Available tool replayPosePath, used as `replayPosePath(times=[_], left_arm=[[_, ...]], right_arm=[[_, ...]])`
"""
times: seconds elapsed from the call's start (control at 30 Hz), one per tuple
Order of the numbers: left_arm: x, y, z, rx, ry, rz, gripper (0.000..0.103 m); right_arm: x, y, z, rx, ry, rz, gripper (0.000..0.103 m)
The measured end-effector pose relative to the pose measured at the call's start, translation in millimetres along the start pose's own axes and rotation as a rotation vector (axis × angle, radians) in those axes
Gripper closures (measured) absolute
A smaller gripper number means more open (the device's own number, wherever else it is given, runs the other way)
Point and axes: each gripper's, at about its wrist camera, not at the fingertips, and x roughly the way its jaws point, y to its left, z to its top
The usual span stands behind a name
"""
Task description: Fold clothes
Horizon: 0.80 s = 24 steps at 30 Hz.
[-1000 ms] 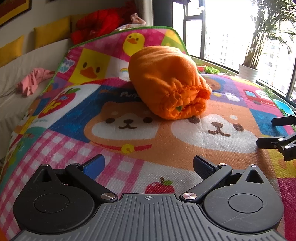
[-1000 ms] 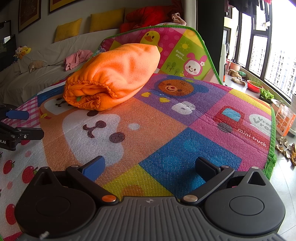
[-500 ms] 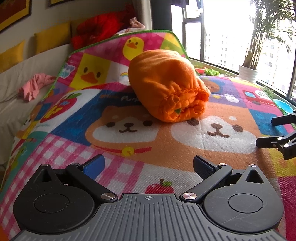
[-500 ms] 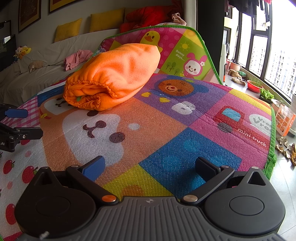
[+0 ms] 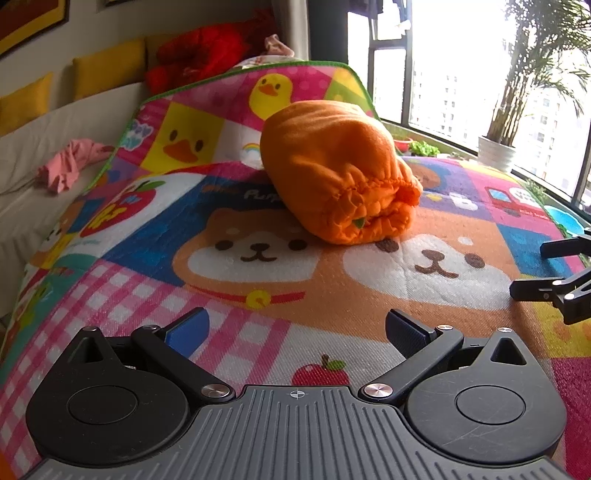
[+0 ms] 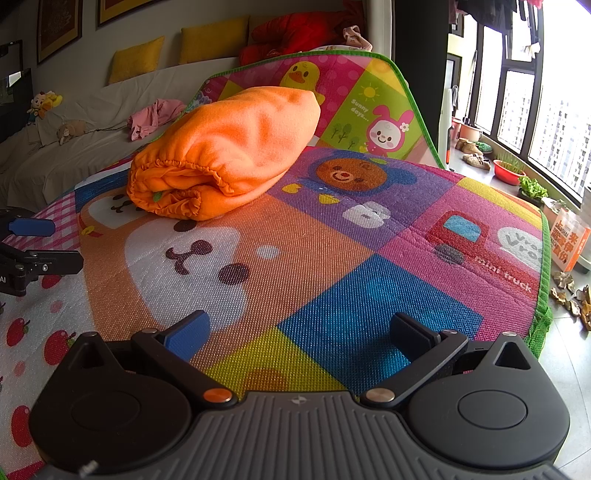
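Observation:
An orange fleece garment [image 5: 336,173] lies folded into a thick bundle on the colourful cartoon play mat [image 5: 258,288], its elastic hem facing me. The same garment [image 6: 229,147] shows in the right wrist view on the mat [image 6: 332,266]. My left gripper [image 5: 295,328] is open and holds nothing, well short of the bundle. My right gripper [image 6: 299,330] is also open with nothing between its fingers, low over the mat. Each gripper appears at the other view's edge: the right gripper [image 5: 554,266] and the left gripper [image 6: 40,242].
A white-covered sofa [image 6: 74,147] with yellow cushions [image 6: 136,59], a pink garment [image 6: 155,116] and red clothing [image 6: 295,33] stands behind the mat. Windows and a potted plant [image 5: 495,151] are to the right. The mat's green edge [image 6: 543,306] drops to a floor with shoes and bowls.
The left wrist view has shifted slightly, so the orange bundle sits a little lower and further left. The right gripper has not visibly moved. Both stay open.

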Motion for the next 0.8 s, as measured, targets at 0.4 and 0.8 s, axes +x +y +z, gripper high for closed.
replayPosePath(times=[0.4, 0.8], left_arm=[[-2.8, 5.2, -0.3, -0.035, -0.015, -0.011, 0.000], [-3.9, 5.6, -0.7, -0.040, -0.021, -0.017, 0.000]], right_arm=[[0.3, 0.3, -0.1, 0.000, 0.000, 0.000, 0.000], [0.1, 0.2, -0.1, 0.000, 0.000, 0.000, 0.000]])
